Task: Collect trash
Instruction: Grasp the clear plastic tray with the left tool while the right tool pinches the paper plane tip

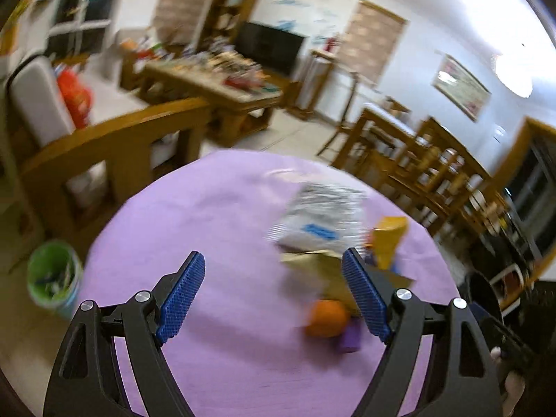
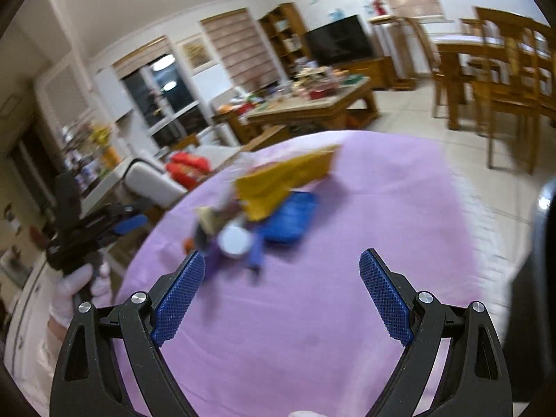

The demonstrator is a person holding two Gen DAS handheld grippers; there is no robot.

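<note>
A pile of trash lies on a round table with a purple cloth (image 1: 208,215). In the left wrist view it holds a crumpled silver wrapper (image 1: 323,212), a yellow packet (image 1: 387,239), a brown paper piece (image 1: 323,267), an orange (image 1: 326,318) and a small purple block (image 1: 349,338). My left gripper (image 1: 274,264) is open and empty, above the table, with the pile by its right finger. In the right wrist view the yellow wrapper (image 2: 281,182), a blue tray (image 2: 290,217) and a white lid (image 2: 234,239) lie ahead. My right gripper (image 2: 281,264) is open and empty.
A green bin (image 1: 52,274) with trash in it stands on the floor left of the table. A wooden chair (image 1: 114,153) is behind the table. Dining chairs (image 1: 427,166) stand to the right. The left gripper (image 2: 104,229) shows at the left of the right wrist view.
</note>
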